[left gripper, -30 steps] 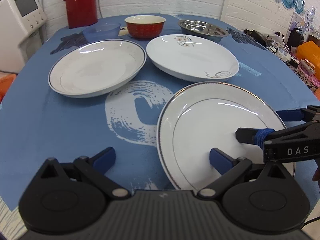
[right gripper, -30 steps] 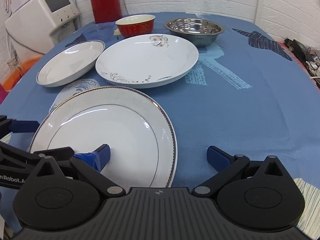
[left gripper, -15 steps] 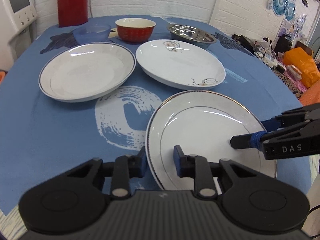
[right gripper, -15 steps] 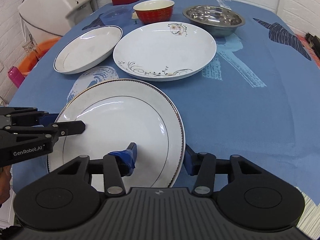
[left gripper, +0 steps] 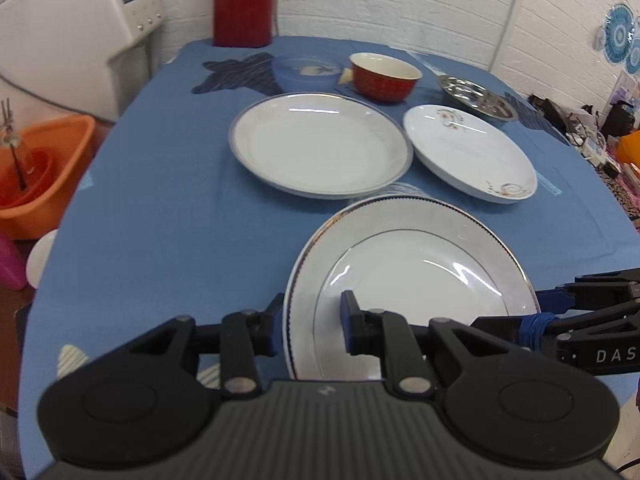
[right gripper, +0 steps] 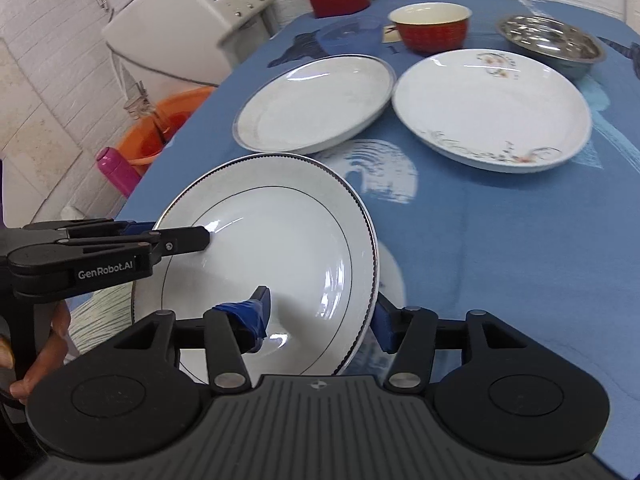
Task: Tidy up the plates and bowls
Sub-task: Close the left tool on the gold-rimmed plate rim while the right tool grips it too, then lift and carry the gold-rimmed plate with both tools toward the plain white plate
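A round table covered with a blue patterned cloth stands against a white brick wall. The silver-rimmed plate is raised off the cloth near the table's front edge, tilted, and held from both sides. The left gripper is closed on the plate's left rim, one finger above and one below. The right gripper is closed on the opposite rim in the same manner. Behind the held plate, a blue-rimmed plate and a floral plate lie side by side on the cloth. Farther back stand a blue bowl, a red bowl and a steel bowl.
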### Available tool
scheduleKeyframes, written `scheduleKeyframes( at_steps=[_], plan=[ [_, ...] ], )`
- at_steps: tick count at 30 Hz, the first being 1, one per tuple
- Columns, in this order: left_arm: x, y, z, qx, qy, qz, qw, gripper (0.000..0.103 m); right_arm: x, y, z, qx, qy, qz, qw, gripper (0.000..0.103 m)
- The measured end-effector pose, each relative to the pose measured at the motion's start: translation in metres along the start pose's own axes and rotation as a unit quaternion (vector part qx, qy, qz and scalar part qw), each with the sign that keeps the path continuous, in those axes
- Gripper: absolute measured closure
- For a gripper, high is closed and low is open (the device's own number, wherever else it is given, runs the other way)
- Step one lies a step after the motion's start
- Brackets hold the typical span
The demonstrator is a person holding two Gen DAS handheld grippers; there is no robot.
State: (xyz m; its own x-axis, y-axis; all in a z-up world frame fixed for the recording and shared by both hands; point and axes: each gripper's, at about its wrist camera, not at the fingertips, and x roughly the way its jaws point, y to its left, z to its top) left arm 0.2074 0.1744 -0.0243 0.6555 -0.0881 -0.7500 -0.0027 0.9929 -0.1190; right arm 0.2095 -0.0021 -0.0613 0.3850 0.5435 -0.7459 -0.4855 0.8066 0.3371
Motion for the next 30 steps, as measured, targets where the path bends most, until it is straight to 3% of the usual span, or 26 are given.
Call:
scheduleKeyframes(
  at_steps=[12,24,25,26,27,30],
  plan=[
    [0.012,0.053,-0.005,-0.035,0.003,0.026,0.9990,0.085,0.039,0.035,0.016,-0.036,0.016,-0.002,0.999,0.061],
    [0.016,0.053,-0.003,-0.025,-0.011,0.031,0.9991,0.083,0.043,0.039,0.019,-0.064,0.012,-0.010,0.998,0.059],
    [0.016,0.055,-0.003,-0.027,-0.010,0.026,0.9993,0.079,0.042,0.037,0.020,-0.060,0.012,-0.004,0.998,0.059],
    [0.016,0.058,-0.002,-0.033,-0.006,0.016,0.9993,0.062,0.041,0.033,0.021,-0.052,0.012,0.000,0.999,0.061],
    [0.015,0.062,-0.001,-0.045,-0.008,0.010,0.9989,0.057,0.039,0.030,0.023,-0.046,0.009,-0.005,0.999,0.061],
    [0.004,0.074,0.004,-0.054,-0.032,0.019,0.9979,0.058,0.022,0.018,0.031,-0.037,-0.022,-0.020,0.999,0.061]
  ],
)
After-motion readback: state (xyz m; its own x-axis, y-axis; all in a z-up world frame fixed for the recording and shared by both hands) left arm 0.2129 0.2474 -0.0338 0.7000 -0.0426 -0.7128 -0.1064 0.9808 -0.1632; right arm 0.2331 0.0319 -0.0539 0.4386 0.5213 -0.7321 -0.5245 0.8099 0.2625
